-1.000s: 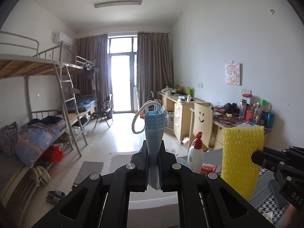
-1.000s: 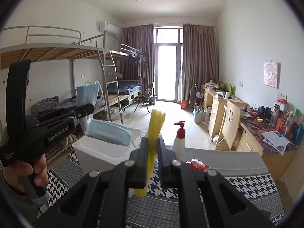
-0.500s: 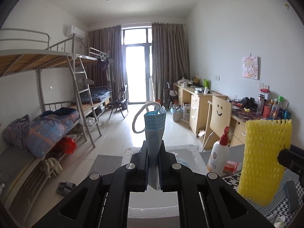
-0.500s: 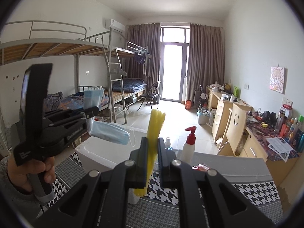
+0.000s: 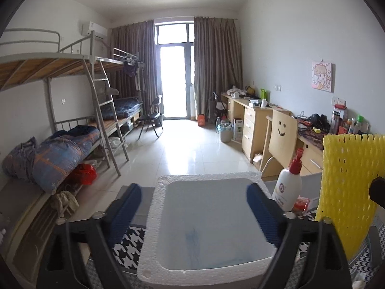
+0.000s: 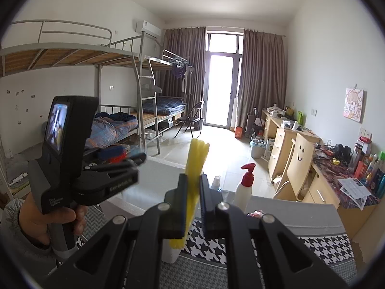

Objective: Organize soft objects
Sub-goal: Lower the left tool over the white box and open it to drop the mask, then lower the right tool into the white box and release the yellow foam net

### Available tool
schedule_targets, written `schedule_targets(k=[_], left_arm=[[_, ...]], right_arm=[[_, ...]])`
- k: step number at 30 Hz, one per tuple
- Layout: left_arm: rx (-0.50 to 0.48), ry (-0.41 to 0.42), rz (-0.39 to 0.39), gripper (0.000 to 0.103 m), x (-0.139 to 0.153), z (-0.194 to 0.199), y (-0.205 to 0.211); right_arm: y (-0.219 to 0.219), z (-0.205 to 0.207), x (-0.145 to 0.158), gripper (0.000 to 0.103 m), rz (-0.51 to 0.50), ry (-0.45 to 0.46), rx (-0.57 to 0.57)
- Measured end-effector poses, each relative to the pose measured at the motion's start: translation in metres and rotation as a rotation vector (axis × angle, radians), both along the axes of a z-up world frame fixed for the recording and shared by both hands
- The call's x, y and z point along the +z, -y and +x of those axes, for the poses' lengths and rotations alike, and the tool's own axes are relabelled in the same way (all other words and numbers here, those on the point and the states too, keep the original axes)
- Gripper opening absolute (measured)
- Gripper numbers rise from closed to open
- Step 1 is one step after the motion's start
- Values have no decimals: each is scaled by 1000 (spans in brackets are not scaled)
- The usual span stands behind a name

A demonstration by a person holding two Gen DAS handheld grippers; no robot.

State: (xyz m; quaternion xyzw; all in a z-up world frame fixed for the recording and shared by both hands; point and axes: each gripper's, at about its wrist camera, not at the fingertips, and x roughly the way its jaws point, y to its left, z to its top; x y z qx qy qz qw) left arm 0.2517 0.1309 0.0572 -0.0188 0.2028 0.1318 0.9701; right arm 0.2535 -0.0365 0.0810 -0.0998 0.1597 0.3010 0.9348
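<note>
My left gripper (image 5: pixel 192 213) is open and empty above a white foam box (image 5: pixel 156 221). A blue face mask (image 5: pixel 195 243) lies blurred on the box's floor. My right gripper (image 6: pixel 192 207) is shut on a yellow foam net sleeve (image 6: pixel 196 159), held upright above the table. In the left wrist view the yellow sleeve (image 5: pixel 349 187) hangs to the right of the box. In the right wrist view the left gripper (image 6: pixel 134 161) is at the left, over the box (image 6: pixel 158 168).
A white pump bottle with a red top (image 5: pixel 288 187) and a small red packet (image 5: pixel 302 203) stand right of the box on the houndstooth tablecloth (image 6: pixel 320 245). A bunk bed (image 5: pixel 72 130) is at the left; desks and a smiley chair (image 5: pixel 281 134) are at the right.
My left gripper has opened and let go of the blue mask, which has dropped into the foam box. The right gripper still holds the yellow sleeve.
</note>
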Motion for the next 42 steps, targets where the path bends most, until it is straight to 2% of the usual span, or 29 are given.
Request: schedule_targets(k=[5,11,19,24,28,37,42], left_arm=[[18,26,4,102,3,-11,-4],[26,42,23,102,3,-18,-4],[55,68,-3,102,5,-33,-20],[60,73,-22,102,2,-43,-24],[58,79,-37,102,0,-51,-27],[50,88,-44,102,-5,-68,-28],[53,93,-23,102,-6,-76,-29]], right_arm=[[-3,2,0,12,-3,-1,3],[-10,9,0,12,-4,-4,13],[-28,13,0,12,-16,-6,38],[-34,24,0,12,6,-62,68],[-44,29,-2,12,-6,-72,57],[-59,42,-12,12,-22,-115,52],[-65,47,-15,12,-28,-138,63]])
